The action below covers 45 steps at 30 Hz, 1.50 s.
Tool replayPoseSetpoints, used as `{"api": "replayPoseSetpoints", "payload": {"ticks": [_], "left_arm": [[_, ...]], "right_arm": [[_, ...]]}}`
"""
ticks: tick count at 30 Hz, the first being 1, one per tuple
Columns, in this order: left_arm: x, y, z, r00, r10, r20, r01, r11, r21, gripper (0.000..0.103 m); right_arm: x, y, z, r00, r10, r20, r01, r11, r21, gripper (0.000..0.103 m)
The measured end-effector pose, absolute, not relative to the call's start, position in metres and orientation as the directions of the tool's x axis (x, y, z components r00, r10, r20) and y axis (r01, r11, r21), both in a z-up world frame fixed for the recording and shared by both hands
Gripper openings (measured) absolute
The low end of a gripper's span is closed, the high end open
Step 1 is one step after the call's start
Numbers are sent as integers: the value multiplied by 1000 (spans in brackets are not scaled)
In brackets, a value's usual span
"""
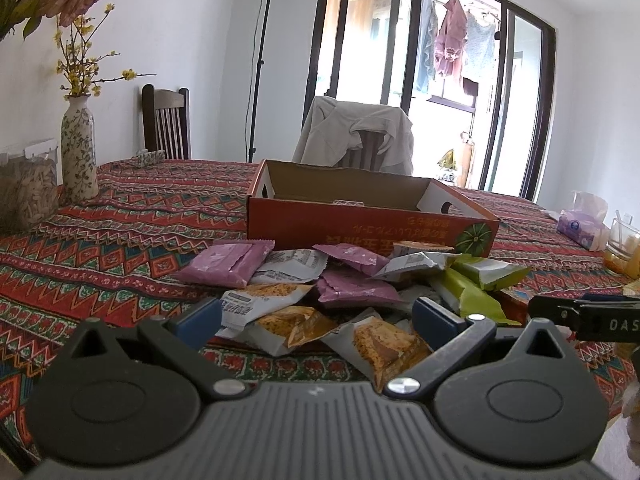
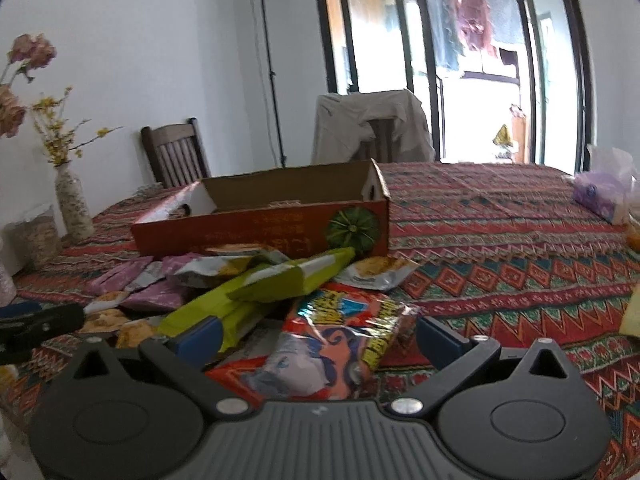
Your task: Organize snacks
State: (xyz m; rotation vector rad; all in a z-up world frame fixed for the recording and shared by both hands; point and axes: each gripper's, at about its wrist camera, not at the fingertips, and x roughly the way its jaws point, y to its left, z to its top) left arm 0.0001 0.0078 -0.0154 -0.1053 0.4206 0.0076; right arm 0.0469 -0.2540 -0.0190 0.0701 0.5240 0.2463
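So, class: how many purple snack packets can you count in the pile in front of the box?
3. One lies at the pile's left, one nearest the box, one in the middle. Others may be buried.

box blocks behind — snack pile ahead | tablecloth free rightward

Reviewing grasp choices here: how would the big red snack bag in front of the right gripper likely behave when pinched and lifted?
The red snack bag looks crinkled and glossy, so it probably flexes and may slip between the pads. It seems puffy, so likely light for its size. It lies flat by the green packets, so it should not roll. The right gripper is open around it.
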Motion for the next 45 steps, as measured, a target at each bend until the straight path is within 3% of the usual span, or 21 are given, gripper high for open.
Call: {"api": "replayPoseSetpoints", "payload": {"ticks": [6,8,12,18,20,23,38,45], "left_arm": [[1,9,-18,909,-12,-416,-34,994,-103,103],[2,10,-19,908,-13,-419,-34,994,-103,103],[3,9,-20,905,-13,-425,-35,994,-105,103],[5,10,-23,899,-11,-437,-42,993,-112,103],[5,10,-24,897,-10,-441,-44,993,-111,103],[5,11,-24,895,-13,-445,-45,992,-118,103],[20,19,-28,867,52,-496,-120,987,-106,103],[40,32,-24,846,130,-516,-200,976,-82,103]], "right_arm": [[55,-253,-25,823,205,-529,-171,979,113,101],[59,-255,-28,813,200,-547,-150,979,136,93],[65,-259,-36,796,212,-567,-140,976,169,88],[67,-262,-42,770,259,-583,-170,964,204,70],[65,-264,-42,763,286,-580,-192,957,220,53],[60,-267,-39,779,274,-564,-190,961,203,46],[43,-296,-13,882,234,-410,-163,966,201,44],[47,-296,-17,869,257,-422,-183,961,208,44]]}}
